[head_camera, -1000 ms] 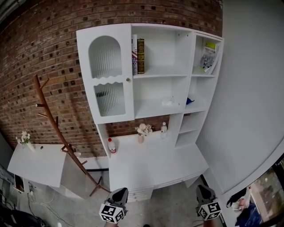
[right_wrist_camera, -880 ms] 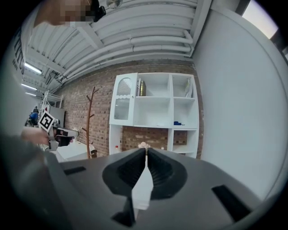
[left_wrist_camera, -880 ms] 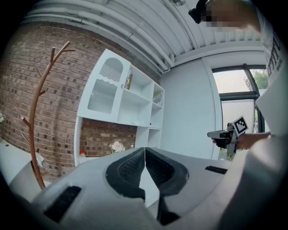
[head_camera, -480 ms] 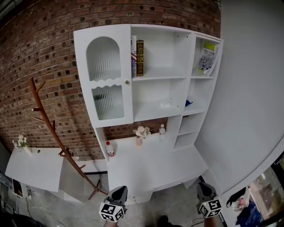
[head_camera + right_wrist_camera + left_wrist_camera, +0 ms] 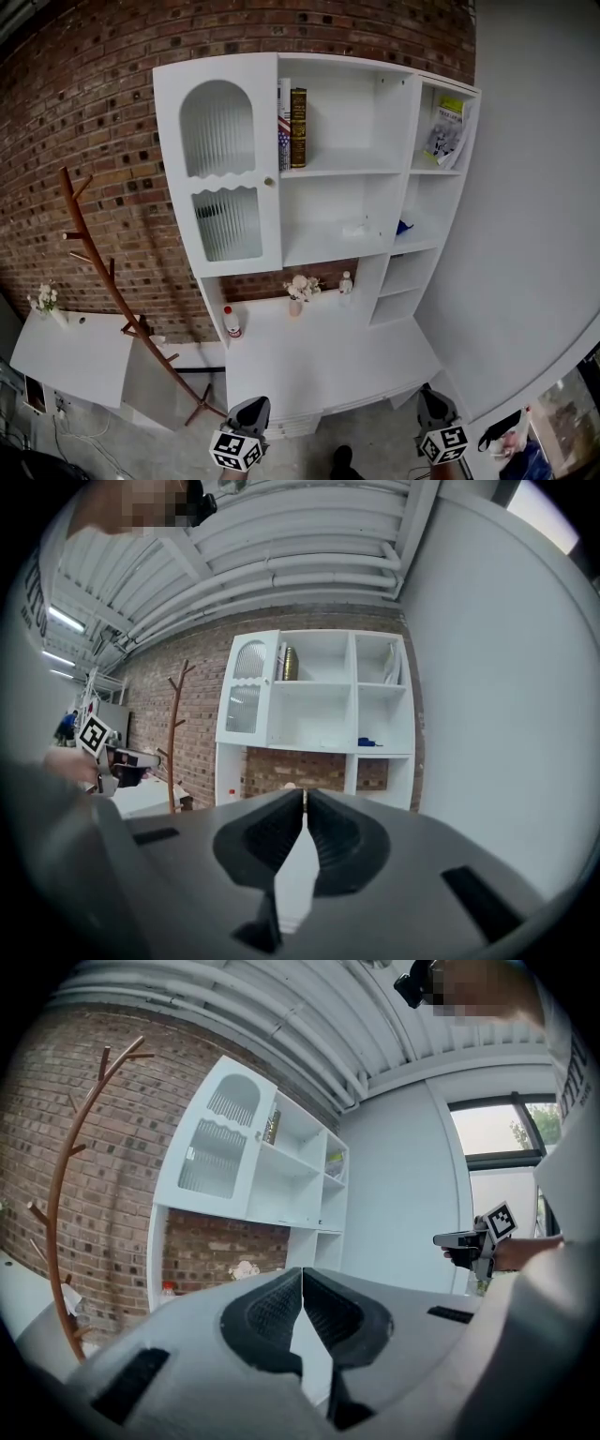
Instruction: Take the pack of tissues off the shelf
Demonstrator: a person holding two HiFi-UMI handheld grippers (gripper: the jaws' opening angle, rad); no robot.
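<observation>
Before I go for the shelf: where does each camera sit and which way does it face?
Head view: on the person's head, facing forward and down at the white shelf unit; left hand-held gripper and right hand-held gripper at the bottom edge.
Left gripper view: on the left one, looking along its shut jaws, shelves up-left; right one at right.
Right gripper view: on the right one, squarely facing the shelves past shut jaws; left one at left.
Shared: all show the shelf unit and brown wooden coat stand.

Head camera looks down on the distant shelf unit [image 5: 347, 122]; both tool cameras face it too.
</observation>
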